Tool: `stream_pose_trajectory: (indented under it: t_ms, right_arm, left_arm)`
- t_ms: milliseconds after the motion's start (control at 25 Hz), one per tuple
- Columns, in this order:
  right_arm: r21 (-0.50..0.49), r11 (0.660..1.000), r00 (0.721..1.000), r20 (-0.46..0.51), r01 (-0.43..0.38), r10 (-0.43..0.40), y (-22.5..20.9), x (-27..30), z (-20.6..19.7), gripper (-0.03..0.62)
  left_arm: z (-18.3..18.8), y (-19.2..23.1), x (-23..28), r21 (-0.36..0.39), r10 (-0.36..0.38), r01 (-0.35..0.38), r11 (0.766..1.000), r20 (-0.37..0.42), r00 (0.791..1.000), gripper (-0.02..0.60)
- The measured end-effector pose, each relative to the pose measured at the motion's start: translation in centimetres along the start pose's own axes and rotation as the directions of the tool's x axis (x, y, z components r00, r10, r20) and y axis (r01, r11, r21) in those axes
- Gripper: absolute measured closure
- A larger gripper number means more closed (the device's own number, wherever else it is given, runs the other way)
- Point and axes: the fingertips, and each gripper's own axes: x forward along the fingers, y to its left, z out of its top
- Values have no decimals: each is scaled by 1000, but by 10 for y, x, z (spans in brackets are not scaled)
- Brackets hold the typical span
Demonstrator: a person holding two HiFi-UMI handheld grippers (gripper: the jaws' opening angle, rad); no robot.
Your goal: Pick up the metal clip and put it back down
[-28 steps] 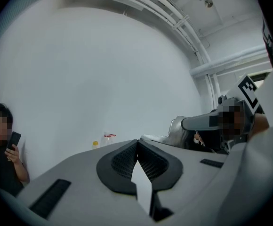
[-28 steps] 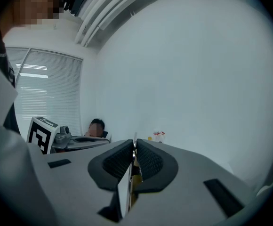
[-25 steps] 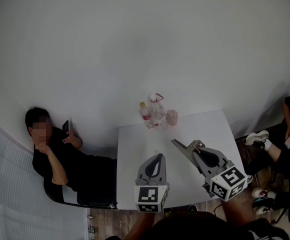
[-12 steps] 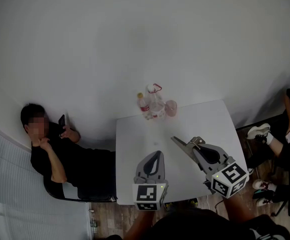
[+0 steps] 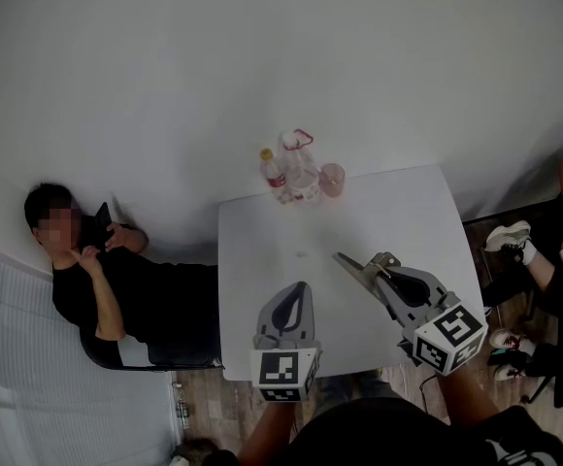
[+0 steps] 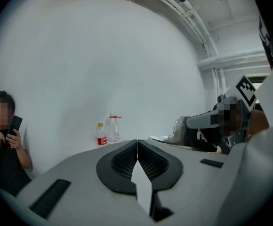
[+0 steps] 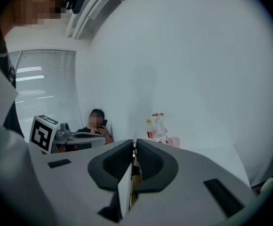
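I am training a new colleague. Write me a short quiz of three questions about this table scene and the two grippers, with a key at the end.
1. True or false: the jaws of the grey left gripper stand wide apart.
2. Which thing stands at the far edge of the square white table?
A) a laptop
B) a small plastic bottle with a yellow cap and a red label
C) a stack of plates
3. Fill in: the grey right gripper is closed on the ____.

Key: 1 false, the jaws are together with nothing between them. 2 B. 3 the shiny metal clip.
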Motion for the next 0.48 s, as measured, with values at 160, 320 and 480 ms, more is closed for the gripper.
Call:
stream_pose_trajectory:
  t_ms: [160, 320, 480]
  right_arm:
    - [19, 1000, 1000, -24, 2, -1, -8, 4, -10, 553]
    - [25, 1000, 999, -42, 0, 1, -14, 11, -18, 553]
    - [36, 999, 997, -73, 0, 3, -18, 17, -34, 553]
  left_arm:
    - [-6, 3, 5, -10, 6, -6, 1000, -17, 1000, 560]
    - [-15, 7, 14, -19, 10, -10, 1000, -26, 1000, 560]
    - [-29, 8, 21, -35, 0, -2, 999, -45, 999, 560]
